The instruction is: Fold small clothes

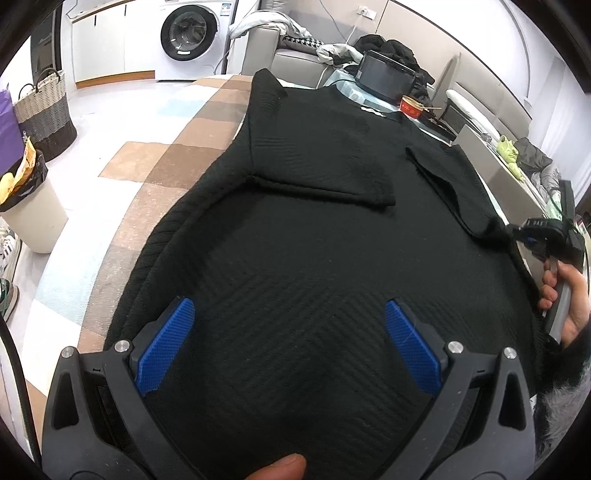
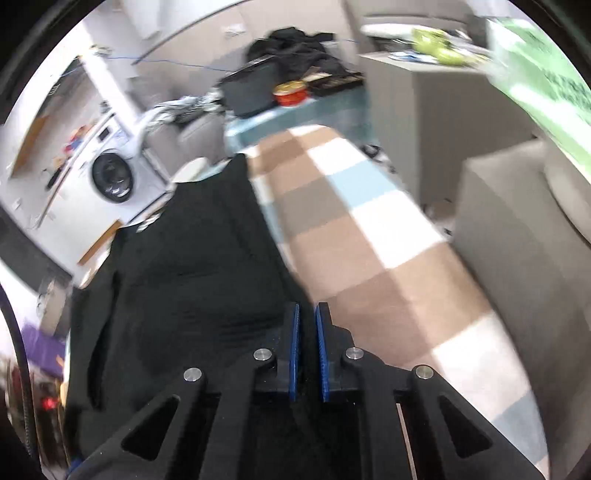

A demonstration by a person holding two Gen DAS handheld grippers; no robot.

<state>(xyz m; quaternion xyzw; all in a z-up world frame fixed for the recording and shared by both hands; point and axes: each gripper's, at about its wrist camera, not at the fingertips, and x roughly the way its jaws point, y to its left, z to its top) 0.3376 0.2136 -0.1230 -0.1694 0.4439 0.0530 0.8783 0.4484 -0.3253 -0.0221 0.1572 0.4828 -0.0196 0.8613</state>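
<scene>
A black ribbed sweater (image 1: 314, 155) lies flat on a checkered cloth (image 1: 166, 158), both sleeves folded in over its body. My left gripper (image 1: 288, 306) hovers open over the sweater's near part, its blue pads (image 1: 166, 343) wide apart with nothing between them. At the sweater's right edge a hand holds my right gripper (image 1: 517, 232), which pinches the fabric there. The right wrist view is blurred. In it the right gripper (image 2: 307, 308) has its blue pads almost together, with the black sweater (image 2: 184, 258) running in between them.
A washing machine (image 1: 188, 33) stands at the back. On the floor to the left are a woven basket (image 1: 44, 107) and a lined bin (image 1: 29, 206). Beyond the sweater's far end sit a black box (image 1: 388, 74) and a red tub (image 1: 412, 107). Grey cushions (image 2: 517, 240) lie to the right.
</scene>
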